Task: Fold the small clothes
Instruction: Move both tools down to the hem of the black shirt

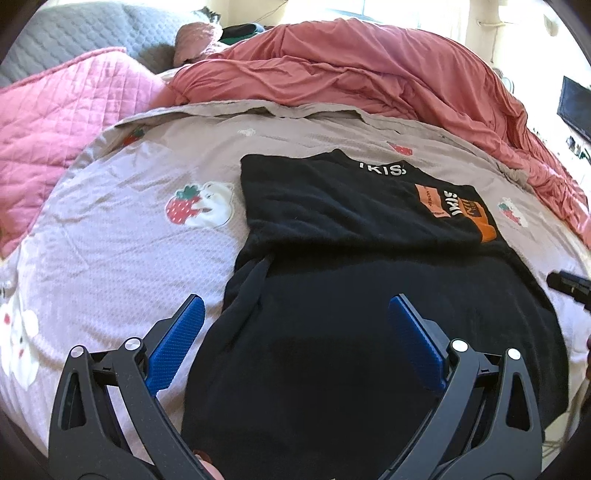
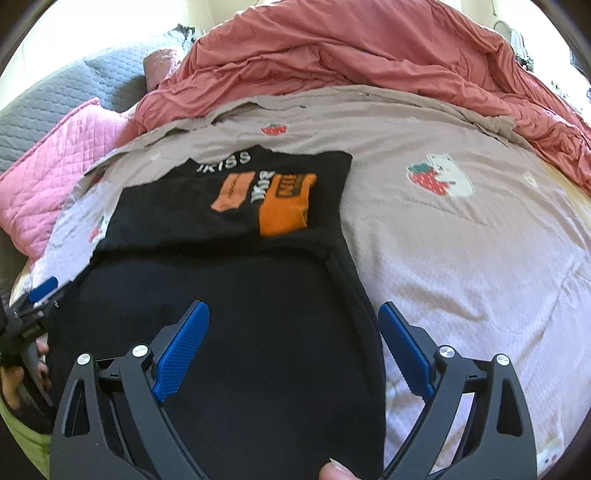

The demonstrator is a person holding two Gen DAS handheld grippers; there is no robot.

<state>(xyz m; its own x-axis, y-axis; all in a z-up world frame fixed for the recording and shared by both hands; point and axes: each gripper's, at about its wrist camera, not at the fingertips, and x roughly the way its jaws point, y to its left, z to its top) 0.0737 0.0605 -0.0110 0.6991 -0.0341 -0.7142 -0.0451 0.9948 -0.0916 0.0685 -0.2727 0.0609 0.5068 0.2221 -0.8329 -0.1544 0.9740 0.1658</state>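
Daylight floods in from the far side of the bed, and I see the window area blown out to white in both wrist views. The red quilt catches that light well, with soft creases shaded. The black shirt swallows detail; its near half reads as one dark mass in my feed. My gripper fingers look sharp, while the pale sheet glows slightly washed out. Fisheye bending curves the bed strongly, and the corners fall to black vignette. Edges smear a little.
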